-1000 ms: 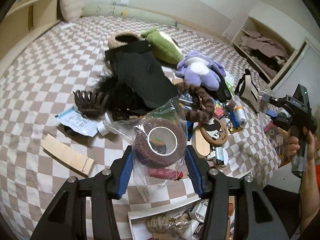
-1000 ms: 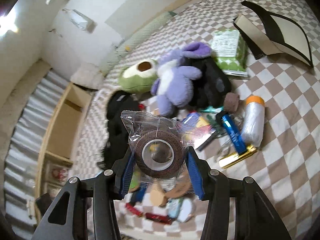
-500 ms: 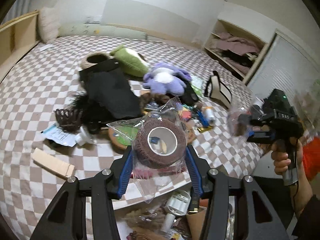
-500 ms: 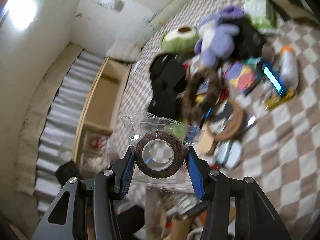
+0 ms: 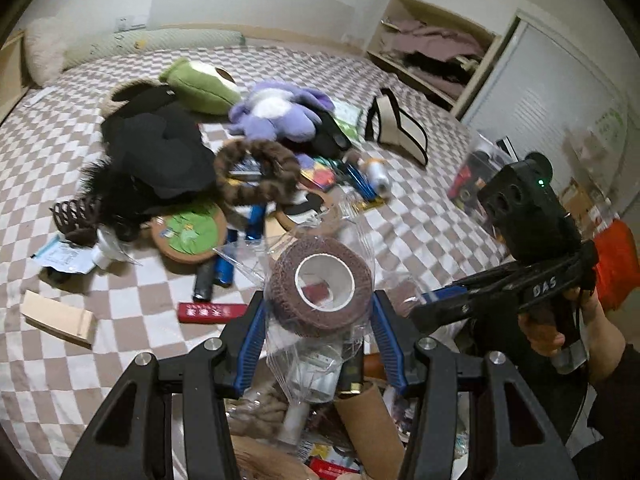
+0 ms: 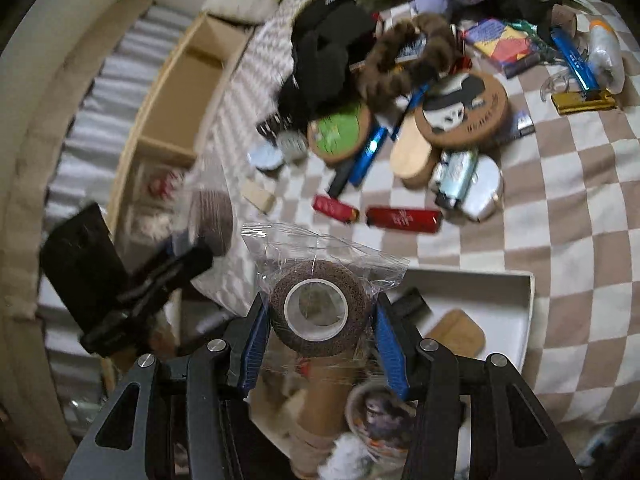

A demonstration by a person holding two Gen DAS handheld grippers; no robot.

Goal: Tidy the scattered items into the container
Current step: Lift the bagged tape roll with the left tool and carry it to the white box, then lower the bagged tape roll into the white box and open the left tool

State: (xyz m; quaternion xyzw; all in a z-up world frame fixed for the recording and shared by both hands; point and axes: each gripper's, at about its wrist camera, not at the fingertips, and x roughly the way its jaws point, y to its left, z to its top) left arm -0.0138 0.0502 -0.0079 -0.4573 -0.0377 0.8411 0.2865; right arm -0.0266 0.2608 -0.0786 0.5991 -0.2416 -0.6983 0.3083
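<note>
brown bandage roll (image 5: 320, 285) between left tongs (image 5: 319, 340)

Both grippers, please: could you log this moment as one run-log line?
left gripper: shut on bagged brown roll | right gripper: shut on bagged roll | both over white container | bed clutter remains

Rough brown roll (image 5: 321, 285) in glossy, probably plastic bag (image 6: 320, 249).
</note>
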